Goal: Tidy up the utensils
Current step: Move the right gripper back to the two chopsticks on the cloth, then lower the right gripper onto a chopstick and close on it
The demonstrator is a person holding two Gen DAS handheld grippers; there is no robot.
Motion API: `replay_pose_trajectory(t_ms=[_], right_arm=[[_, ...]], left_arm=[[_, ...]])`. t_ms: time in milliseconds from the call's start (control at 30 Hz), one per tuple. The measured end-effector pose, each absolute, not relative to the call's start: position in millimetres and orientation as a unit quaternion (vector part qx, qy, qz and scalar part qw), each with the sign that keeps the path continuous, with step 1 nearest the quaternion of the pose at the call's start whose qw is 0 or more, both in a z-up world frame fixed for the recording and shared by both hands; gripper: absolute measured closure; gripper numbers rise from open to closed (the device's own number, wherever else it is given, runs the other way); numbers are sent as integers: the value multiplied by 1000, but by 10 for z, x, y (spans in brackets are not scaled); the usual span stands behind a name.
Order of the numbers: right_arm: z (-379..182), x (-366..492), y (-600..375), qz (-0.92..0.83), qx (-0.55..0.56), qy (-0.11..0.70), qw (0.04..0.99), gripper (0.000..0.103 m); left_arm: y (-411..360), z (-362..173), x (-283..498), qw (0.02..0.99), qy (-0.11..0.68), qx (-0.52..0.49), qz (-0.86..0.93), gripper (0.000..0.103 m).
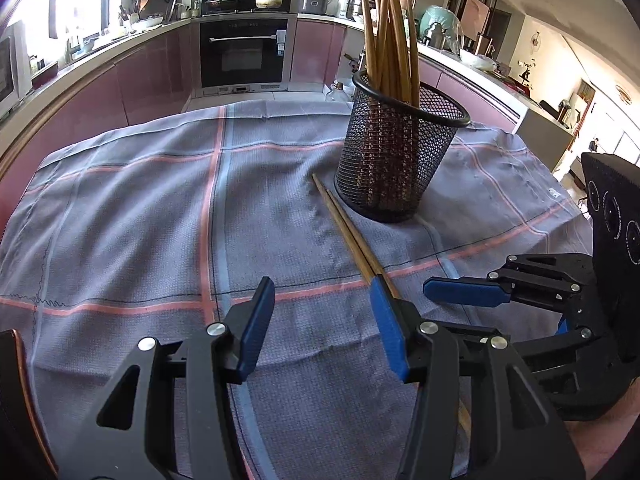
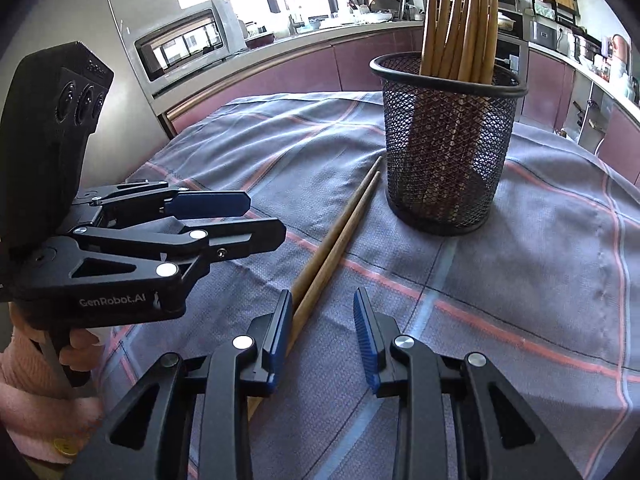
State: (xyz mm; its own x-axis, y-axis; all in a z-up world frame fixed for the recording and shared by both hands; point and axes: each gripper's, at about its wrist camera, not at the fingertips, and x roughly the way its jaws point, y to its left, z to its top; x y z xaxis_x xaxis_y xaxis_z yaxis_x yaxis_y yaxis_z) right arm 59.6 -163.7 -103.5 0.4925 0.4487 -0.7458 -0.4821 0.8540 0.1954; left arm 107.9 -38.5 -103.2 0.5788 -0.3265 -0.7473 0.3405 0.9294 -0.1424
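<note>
A black mesh cup (image 1: 396, 160) stands on the checked cloth, holding several wooden chopsticks (image 1: 390, 44) upright; it also shows in the right wrist view (image 2: 444, 152) with its chopsticks (image 2: 460, 24). Two loose chopsticks (image 1: 346, 224) lie side by side on the cloth, pointing at the cup's base (image 2: 336, 240). My left gripper (image 1: 322, 320) is open and empty, its right finger over their near end. My right gripper (image 2: 323, 328) is open and empty, just right of the same pair, and appears in the left wrist view (image 1: 464, 292).
The grey cloth with pink and blue lines (image 1: 160, 220) covers the table. Kitchen counters, an oven (image 1: 244, 52) and a microwave (image 2: 184, 40) ring the room behind. A person's hand in a pink sleeve (image 2: 24, 380) holds the left gripper.
</note>
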Motion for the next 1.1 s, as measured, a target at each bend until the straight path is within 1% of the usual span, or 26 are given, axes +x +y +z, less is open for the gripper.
replay_pose_trajectory(t_ms=[67,100,167,333,400,467,500,533,600,633,667,833,1100], right_arm=[[-1029,596,-1641,267,-23,426,864,75],[-1026,600,-1639,264,-25,426,865,79],[-1021,597,-1668,259,-24,426,867,81],[-1003,586,-1773,254,-12,427,868,82],[-1001,594,-1797,252,-10,428,868,82],[-1004,598,-1827,252,-6,429,867,82],[-1005,596,-1840,252,-5,430,867,82],[-1005,594,-1850,252,-5,430,867,82],[-1007,590,-1862,253,-4,431,866,82],[-1009,589,-1868,254,-3,431,866,82],[-1009,590,-1870,254,-2,431,866,82],[-1008,592,-1876,256,0,431,865,83],[-1000,579,-1909,260,1,432,863,84]], left_arm=[[-409,-1047,1084,887,421,11,-190,54],[-426,-1053,1085,887,421,14,-191,54],[-460,-1058,1091,886,422,19,-193,54],[-607,-1094,1130,881,428,39,-198,54],[-681,-1115,1144,879,431,50,-200,56],[-742,-1150,1159,874,439,58,-202,64],[-771,-1170,1162,871,443,62,-204,69],[-786,-1180,1152,872,442,66,-202,69],[-815,-1178,1133,872,440,70,-202,75],[-821,-1178,1124,871,442,67,-205,82],[-834,-1174,1116,870,443,68,-206,84],[-874,-1196,1021,873,444,73,-189,89],[-770,-1199,813,875,450,44,-174,92]])
